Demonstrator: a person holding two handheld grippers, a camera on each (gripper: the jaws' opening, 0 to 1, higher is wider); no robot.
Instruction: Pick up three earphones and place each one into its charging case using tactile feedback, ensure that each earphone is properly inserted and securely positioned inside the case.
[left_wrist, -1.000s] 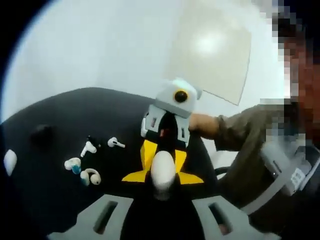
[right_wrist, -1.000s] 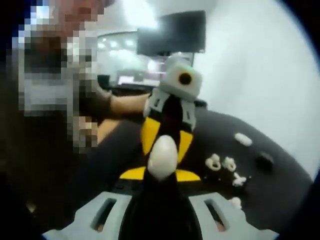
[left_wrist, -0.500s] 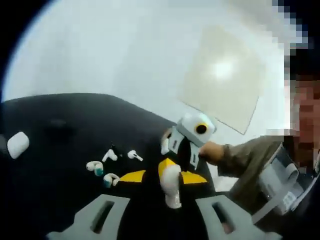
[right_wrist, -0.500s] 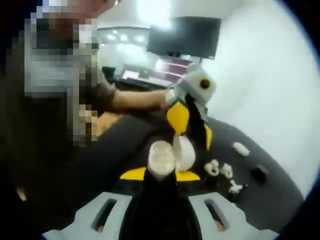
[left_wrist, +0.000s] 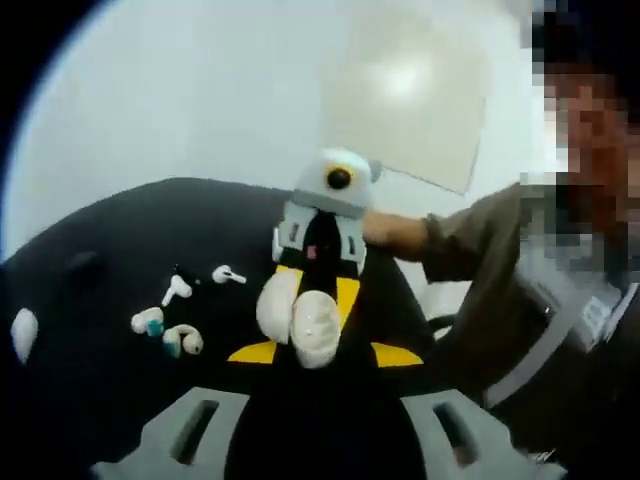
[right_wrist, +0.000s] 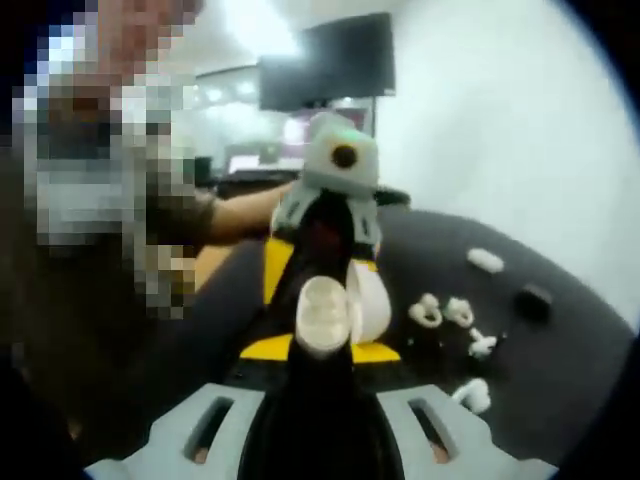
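**Case is popping open between the grippers**

I'm holding the white charging case (left_wrist: 303, 322) clamped in both the left gripper (left_wrist: 305, 345) and the right gripper (right_wrist: 322, 330). A second ago it was closed; now the lid is swinging off to one side. The earbuds (left_wrist: 180, 318) are lying loose on the black table (left_wrist: 110, 250), well away from the case, so loading comes next.

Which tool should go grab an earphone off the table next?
Probably the left tool. The right tool seems to be gripping the open charging case, so it is busy. The earphones lie on the black table beside both.
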